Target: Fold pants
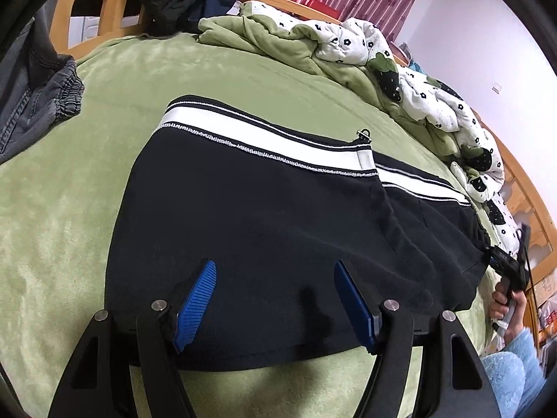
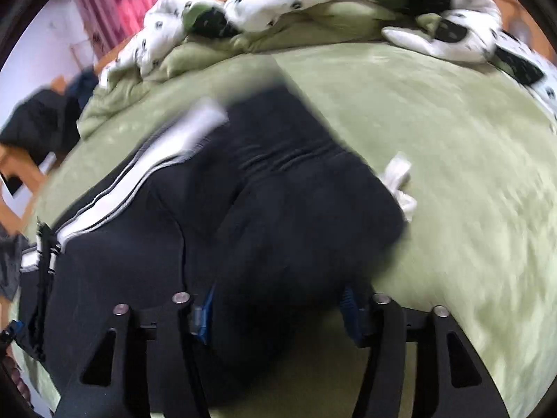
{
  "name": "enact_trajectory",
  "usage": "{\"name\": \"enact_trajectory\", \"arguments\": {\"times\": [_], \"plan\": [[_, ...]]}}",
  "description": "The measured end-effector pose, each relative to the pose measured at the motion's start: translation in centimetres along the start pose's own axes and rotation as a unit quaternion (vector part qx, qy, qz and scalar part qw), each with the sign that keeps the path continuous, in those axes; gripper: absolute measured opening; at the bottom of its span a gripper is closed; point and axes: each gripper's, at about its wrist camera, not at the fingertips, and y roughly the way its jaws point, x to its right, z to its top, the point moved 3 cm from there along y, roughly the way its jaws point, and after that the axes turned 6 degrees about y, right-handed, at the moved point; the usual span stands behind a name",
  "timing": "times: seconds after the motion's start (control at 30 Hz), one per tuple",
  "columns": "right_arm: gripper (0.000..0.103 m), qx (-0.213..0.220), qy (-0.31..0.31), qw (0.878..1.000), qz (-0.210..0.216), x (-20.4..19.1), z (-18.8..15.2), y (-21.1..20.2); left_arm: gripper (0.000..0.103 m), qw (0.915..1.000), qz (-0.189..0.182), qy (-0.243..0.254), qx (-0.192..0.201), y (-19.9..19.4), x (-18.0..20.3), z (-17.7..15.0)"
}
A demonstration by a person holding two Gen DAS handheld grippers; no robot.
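The black pants (image 1: 278, 230) lie flat in the middle of the green bed (image 1: 69, 209), with bare blanket past their near and left edges. A bunched quilt (image 1: 365, 45) lines the far side and grey jeans (image 1: 38, 101) sit at the left. The left claw (image 1: 275, 303) hangs wide apart over the near hem; the right claw (image 2: 278, 317) is blurry, its fingers spread around a fold of pants, grip unclear.
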Motion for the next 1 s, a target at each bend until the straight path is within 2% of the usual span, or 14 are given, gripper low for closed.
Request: {"name": "enact_trajectory", "arguments": {"times": [0.07,0.13,0.33,0.37,0.43,0.53,0.57,0.67,0.7,0.73,0.77,0.8,0.9,1.0], "plan": [[0.072,0.030,0.008,0.999,-0.014,0.5,-0.3,-2.0,0.068,1.0000,-0.001,-0.003,0.001,-0.1,-0.1,0.1],[0.072,0.035,0.018,0.999,0.000,0.8,-0.4,-3.1,0.068,1.0000,-0.004,-0.009,0.001,-0.3,-0.1,0.0],[0.074,0.004,0.098,0.995,0.020,2.3,1.4,-0.7,0.068,0.9997,-0.005,-0.026,-0.003,-0.4,-0.3,-0.3],[0.054,0.007,0.117,0.992,0.037,2.5,1.9,-0.1,0.068,0.9997,-0.004,-0.025,-0.004,-0.5,-0.3,-0.3],[0.033,0.035,0.131,0.990,0.039,2.1,3.3,0.1,0.068,0.9997,-0.001,-0.023,-0.001,-1.0,-0.3,-0.2],[0.029,0.106,0.078,0.990,0.054,0.5,5.1,-2.8,0.068,0.9998,0.006,-0.018,0.001,-1.4,-0.7,-0.2],[0.029,0.113,0.077,0.989,0.049,0.3,5.1,-3.0,0.068,0.9998,0.007,-0.018,-0.001,-1.4,-0.7,-0.3],[0.031,0.067,0.046,0.997,-0.009,0.4,4.5,-0.3,0.068,0.9997,0.006,-0.023,-0.001,-1.4,-1.1,-0.4],[0.037,0.056,0.040,0.997,-0.017,0.8,4.1,0.3,0.068,0.9997,0.004,-0.023,0.001,-1.6,-1.1,-0.4],[0.045,0.054,0.035,0.998,-0.024,1.3,3.6,0.4,0.068,0.9998,0.002,-0.022,0.004,-1.8,-1.0,-0.5],[0.064,0.059,0.032,0.997,-0.034,1.6,3.3,0.0,0.068,0.9998,0.001,-0.019,0.005,-1.9,-0.9,-0.5],[0.069,0.058,0.030,0.997,-0.052,2.0,2.9,-0.7,0.068,0.9999,0.001,-0.015,0.006,-2.1,-0.8,-0.5],[0.068,0.054,0.023,0.997,-0.056,2.0,1.3,-3.0,0.068,0.9999,-0.001,-0.008,0.008,-2.2,-0.6,-0.8],[0.066,0.062,-0.026,0.995,-0.072,-0.3,-0.4,-5.7,0.068,0.9999,0.002,-0.014,0.003,-1.9,-0.6,-1.2]]}}
